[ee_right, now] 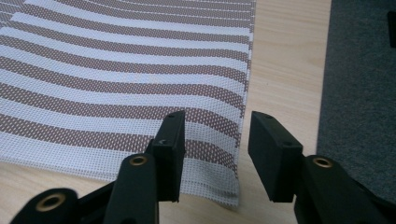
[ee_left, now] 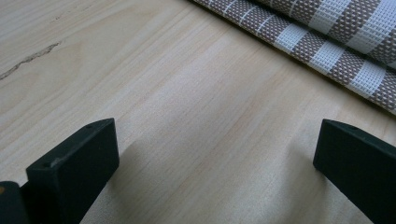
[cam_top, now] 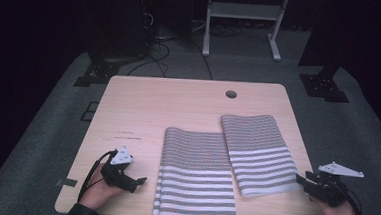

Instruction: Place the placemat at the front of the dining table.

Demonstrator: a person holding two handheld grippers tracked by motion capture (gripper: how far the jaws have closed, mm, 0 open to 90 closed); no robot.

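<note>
- Striped mats lie on the wooden table [cam_top: 144,99], two of them, in the lower middle and lower right of the high view.
- One folded mat [cam_top: 197,175] lies straight near the bottom edge of the table; the tilted mat [cam_top: 261,154] is just beside it on the right, and their edges seem to touch near the top.
- Right gripper [cam_top: 304,180] is at the lower right of the high view, at the corner of the tilted mat [ee_right: 116,79].
- Its jaws stand about half open; in the right gripper view one jaw is over the mat corner and the other over the bare table. They hold nothing.
- Left gripper [cam_top: 141,180] rests at the lower left, near the folded mat [ee_left: 327,32] but apart from it.
- Its jaws are wide open above bare wood, with nothing between them.
</note>
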